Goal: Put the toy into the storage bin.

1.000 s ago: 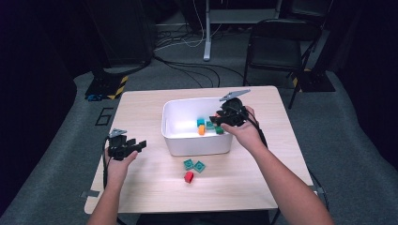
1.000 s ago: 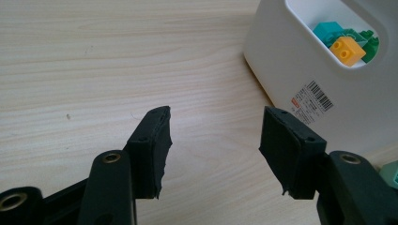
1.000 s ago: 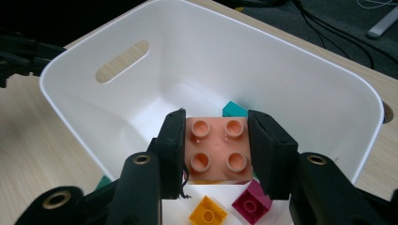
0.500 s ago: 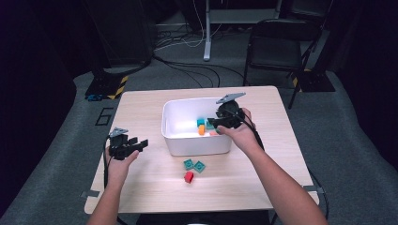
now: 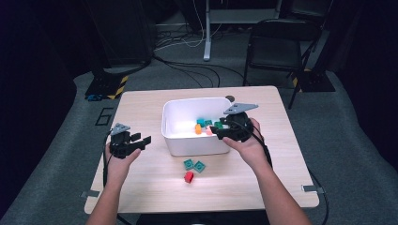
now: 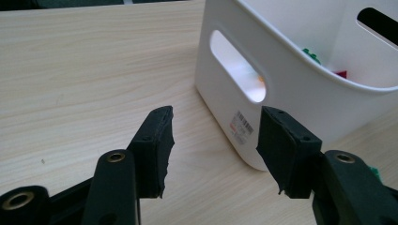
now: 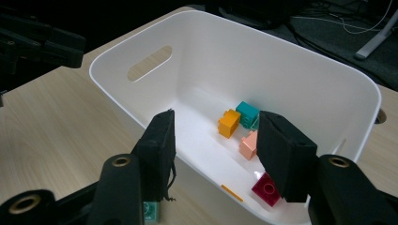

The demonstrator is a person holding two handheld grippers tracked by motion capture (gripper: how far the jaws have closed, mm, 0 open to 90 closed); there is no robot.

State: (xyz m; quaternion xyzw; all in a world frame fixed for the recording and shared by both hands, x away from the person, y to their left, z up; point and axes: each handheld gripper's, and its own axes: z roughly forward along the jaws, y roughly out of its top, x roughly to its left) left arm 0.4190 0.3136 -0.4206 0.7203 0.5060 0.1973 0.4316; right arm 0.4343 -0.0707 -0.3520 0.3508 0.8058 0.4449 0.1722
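Blocks: left gripper spread and closing a little on nothing, just left of white bin; teal pair and red block on table; right gripper over bin's right rim, opening, empty; orange block inside.

White bin upright mid-table holds orange, teal, pink and dark-red bricks.
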